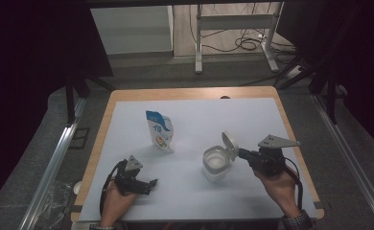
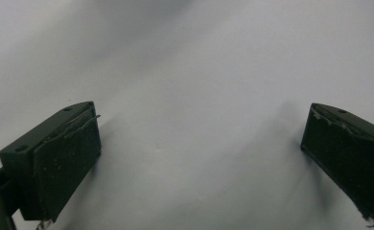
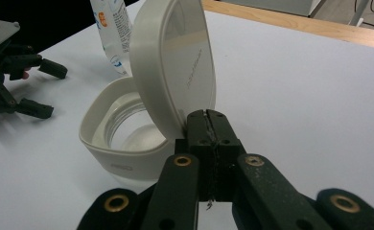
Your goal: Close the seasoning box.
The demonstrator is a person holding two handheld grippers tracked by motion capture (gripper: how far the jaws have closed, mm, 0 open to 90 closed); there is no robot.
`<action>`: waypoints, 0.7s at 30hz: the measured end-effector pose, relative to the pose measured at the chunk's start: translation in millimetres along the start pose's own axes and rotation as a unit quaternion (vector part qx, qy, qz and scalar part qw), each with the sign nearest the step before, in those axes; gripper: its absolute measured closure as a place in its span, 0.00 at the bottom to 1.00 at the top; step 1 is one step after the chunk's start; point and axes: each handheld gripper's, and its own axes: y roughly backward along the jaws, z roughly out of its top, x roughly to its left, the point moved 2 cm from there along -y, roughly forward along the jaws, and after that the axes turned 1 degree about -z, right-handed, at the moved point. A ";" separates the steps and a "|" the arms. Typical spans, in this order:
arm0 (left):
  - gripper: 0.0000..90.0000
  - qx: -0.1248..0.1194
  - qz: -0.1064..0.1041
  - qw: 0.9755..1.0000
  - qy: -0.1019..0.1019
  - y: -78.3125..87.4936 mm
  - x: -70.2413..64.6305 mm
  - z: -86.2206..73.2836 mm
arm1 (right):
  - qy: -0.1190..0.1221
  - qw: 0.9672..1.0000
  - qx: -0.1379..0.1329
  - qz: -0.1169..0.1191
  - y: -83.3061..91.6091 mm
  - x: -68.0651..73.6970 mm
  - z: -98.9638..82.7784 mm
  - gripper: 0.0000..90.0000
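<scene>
1. High view, dim room: dark curtains at both sides, grey floor, a metal-legged desk frame with loose cables at the back. In front, a wood-edged bench covered by a white sheet.
2. High view, things: a clear round jar with a cream-white collar and a hinged cream-white lid stands right of centre on the sheet, lid swung up and open toward the right. A blue-and-white stand-up pouch stands upright left of the jar, well apart from it.
3. High view, grippers: the right hand-held gripper comes in from the right, grey three-cornered plate on top, tips at the jar's lid edge. The left hand-held gripper rests low on the sheet at lower left, clear of jar and pouch.
4. Left gripper view: the left hand-held gripper's two black jaws stand wide apart, released, nothing between them; just plain white sheet ahead.
5. Right gripper view: the right hand-held gripper is clenched, jaws pressed together, tips right at the lower edge of the raised lid near the hinge; can't tell if the lid rim is pinched. Jar sits just beyond, open, inside looks empty. Pouch behind the lid; left hand-held gripper far left.
</scene>
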 end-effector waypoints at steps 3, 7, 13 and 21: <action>0.00 0.000 0.000 1.000 0.000 0.0 0.0 0.0 | 0.001 1.000 -0.003 0.002 0.2 1.3 -0.1 0.99; 0.00 0.000 0.000 1.000 0.000 0.0 0.0 0.0 | 0.004 1.000 0.000 0.009 -0.9 5.2 0.3 0.99; 0.00 -0.001 0.000 1.000 0.001 0.0 -0.1 0.0 | 0.005 1.000 0.001 0.009 -2.1 5.7 -1.6 0.99; 0.00 0.001 0.000 1.000 -0.002 0.2 0.2 0.0 | 0.001 1.000 0.007 0.010 0.3 5.0 -14.0 0.99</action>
